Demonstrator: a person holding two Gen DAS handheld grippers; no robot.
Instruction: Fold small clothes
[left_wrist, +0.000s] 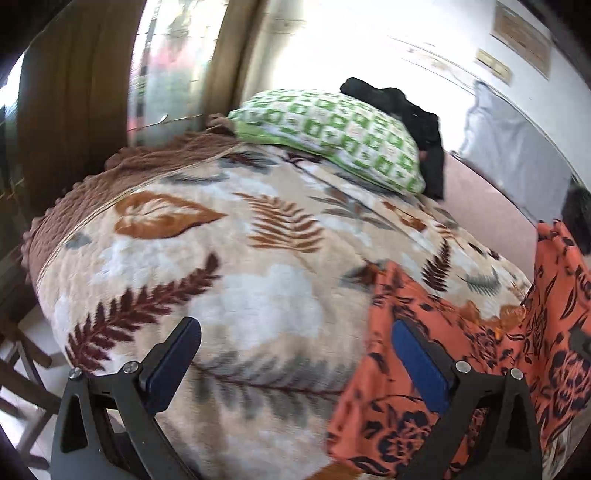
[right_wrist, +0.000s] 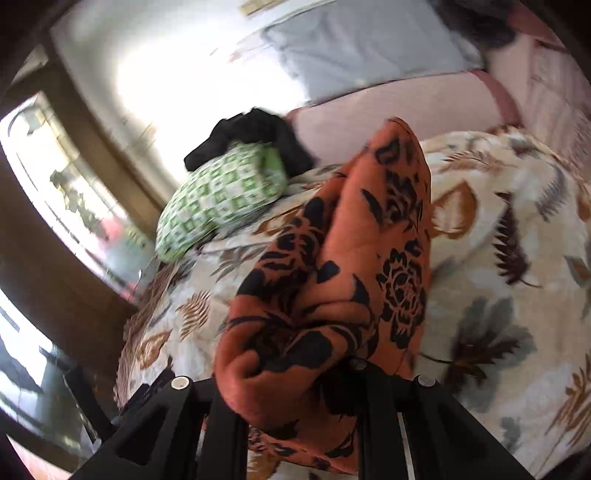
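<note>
Right hand-held gripper (right_wrist: 295, 373) is clamped on the orange floral garment (right_wrist: 332, 266), holding it bunched above the bed's leaf-print blanket (right_wrist: 498, 258). Left hand-held gripper (left_wrist: 295, 354) is wide open, holding nothing; the garment (left_wrist: 461, 350) drapes to its right, touching its right finger, long axis running away up-right

Your left gripper (left_wrist: 295, 354) is sitting wide open, both fingers (left_wrist: 421, 365) spread apart with nothing between them. Your right gripper (right_wrist: 291, 391) is pinching cloth (right_wrist: 332, 266), fingertips buried under it.
</note>
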